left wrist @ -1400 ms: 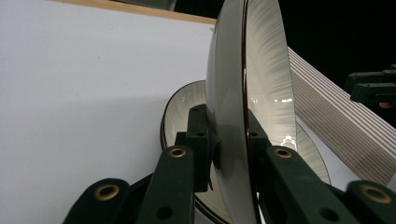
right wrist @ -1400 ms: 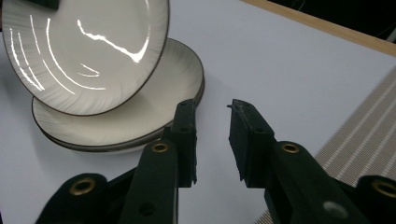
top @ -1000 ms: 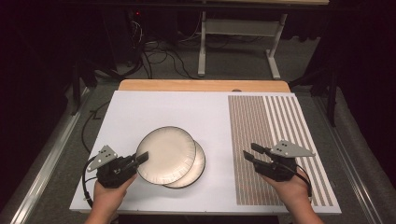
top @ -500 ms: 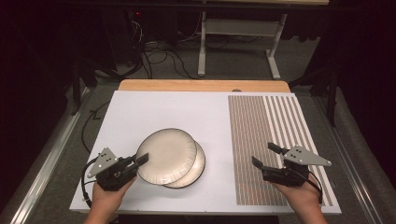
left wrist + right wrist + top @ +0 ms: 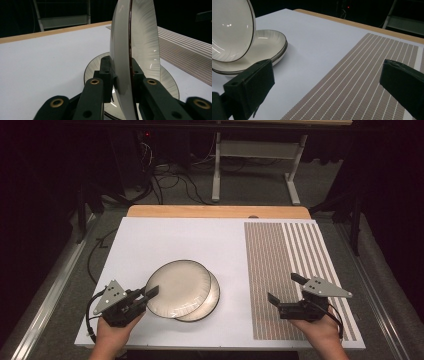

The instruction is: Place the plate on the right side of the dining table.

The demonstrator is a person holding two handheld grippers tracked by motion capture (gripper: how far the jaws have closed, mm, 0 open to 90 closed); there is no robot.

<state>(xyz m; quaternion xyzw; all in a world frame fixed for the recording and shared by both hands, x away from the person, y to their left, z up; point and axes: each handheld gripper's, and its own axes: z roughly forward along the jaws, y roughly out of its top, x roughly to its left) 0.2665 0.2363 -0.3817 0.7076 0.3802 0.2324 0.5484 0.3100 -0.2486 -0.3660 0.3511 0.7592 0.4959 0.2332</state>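
A cream plate with a dark rim (image 5: 177,287) (image 5: 135,50) (image 5: 229,32) is tilted up off another plate (image 5: 212,302) (image 5: 170,80) (image 5: 267,45) that lies flat on the white table (image 5: 165,240). My left gripper (image 5: 150,293) (image 5: 122,72) is shut on the near-left rim of the tilted plate, one jaw on each face. Over the striped brown mat (image 5: 272,260) (image 5: 367,75), my right gripper (image 5: 286,288) (image 5: 327,72) stands open. Its jaws have just been opening, with nothing between them.
A wooden strip (image 5: 215,211) runs along the table's far edge. Beyond it are a metal stand (image 5: 250,150) and cables (image 5: 165,175) on the floor. The mat covers the table's right part.
The right gripper's jaws have spread wide and that hand has drifted a little right and toward the near edge. The left gripper and its plate have stayed put.
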